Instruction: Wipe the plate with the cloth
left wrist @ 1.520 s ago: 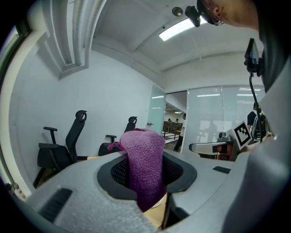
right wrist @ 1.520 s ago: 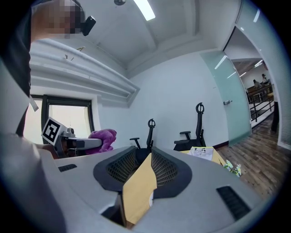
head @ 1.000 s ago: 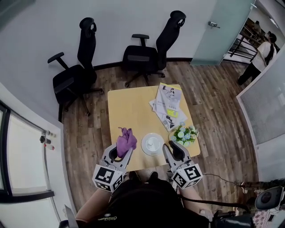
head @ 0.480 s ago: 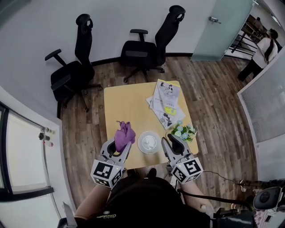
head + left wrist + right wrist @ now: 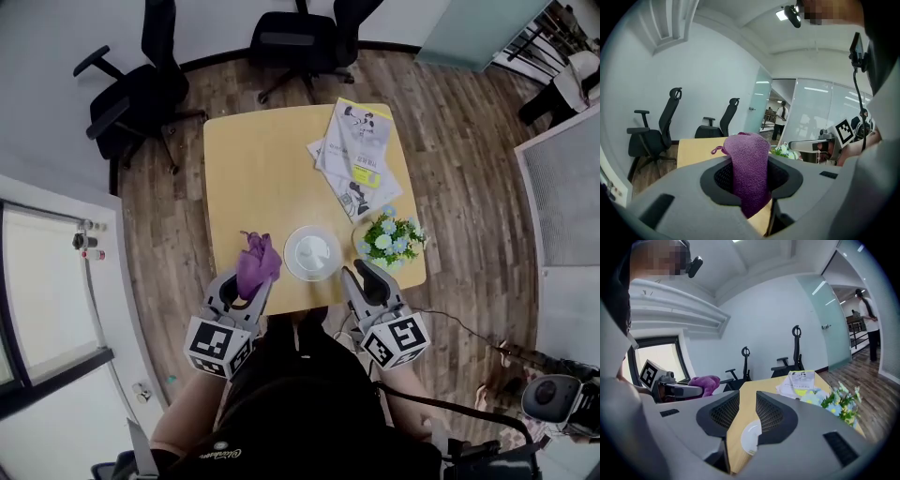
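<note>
Left tool (image 5: pixel 246 287): closed on the purple cloth (image 5: pixel 255 265), which stands up as a bunch between its jaws.
Right tool (image 5: pixel 364 279): jaws a little apart, and we see nothing held between them.
Plate (image 5: pixel 312 253): it lies on the desk (image 5: pixel 262 178), ahead of both tools and between them, and neither tool touches it. It is near the desk edge on our side.
Risk, plate: we think the plate may slide when the cloth pushes it, because nothing holds it. It could go over the near edge.
Risk, cloth: only part of the cloth is pinched and the top is loose. If the left tool comes down too flat, we judge that hard jaws could scrape the plate instead of the cloth.
Risk, flowers (image 5: pixel 386 239): they stand just ahead of the right tool, to its right. A wide reach to steady the plate could knock them.
</note>
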`<state>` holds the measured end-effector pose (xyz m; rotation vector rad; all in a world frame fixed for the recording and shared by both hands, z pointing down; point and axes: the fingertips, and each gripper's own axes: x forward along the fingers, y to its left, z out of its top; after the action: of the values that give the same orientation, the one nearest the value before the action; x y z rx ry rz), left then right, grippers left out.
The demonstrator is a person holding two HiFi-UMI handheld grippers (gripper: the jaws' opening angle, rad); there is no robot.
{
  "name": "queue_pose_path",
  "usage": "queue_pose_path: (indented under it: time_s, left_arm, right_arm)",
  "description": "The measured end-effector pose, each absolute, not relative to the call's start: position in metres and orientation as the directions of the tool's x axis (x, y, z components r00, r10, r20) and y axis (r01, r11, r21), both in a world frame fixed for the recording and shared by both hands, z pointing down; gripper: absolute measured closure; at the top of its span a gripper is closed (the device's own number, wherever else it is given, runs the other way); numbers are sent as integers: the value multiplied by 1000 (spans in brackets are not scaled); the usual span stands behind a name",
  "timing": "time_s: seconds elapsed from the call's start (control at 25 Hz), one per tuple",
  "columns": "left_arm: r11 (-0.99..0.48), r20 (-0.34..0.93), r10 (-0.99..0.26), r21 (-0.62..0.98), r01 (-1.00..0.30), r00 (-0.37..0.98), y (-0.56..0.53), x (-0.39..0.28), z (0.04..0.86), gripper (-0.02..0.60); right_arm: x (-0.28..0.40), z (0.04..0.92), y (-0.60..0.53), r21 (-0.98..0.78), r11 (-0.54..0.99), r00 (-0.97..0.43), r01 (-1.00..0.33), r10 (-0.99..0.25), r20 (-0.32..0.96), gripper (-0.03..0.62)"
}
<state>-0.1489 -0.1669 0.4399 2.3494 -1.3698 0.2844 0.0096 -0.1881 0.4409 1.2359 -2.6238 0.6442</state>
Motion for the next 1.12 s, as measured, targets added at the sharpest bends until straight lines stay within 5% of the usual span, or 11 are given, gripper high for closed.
queue_pose_path:
  time_s: [0.56,1.12]
  left_arm:
    - [-445,505,-677,297,-845,535,-171,-119,537,454]
    - [-610,743,-421,193,-768,521,-231,-86,635,454]
  right_arm:
    - [15,513,-176,-378,524,-646,-763,-622,442,484]
    - [26,516,-174,-397,494,-633,-773,-632,447,484]
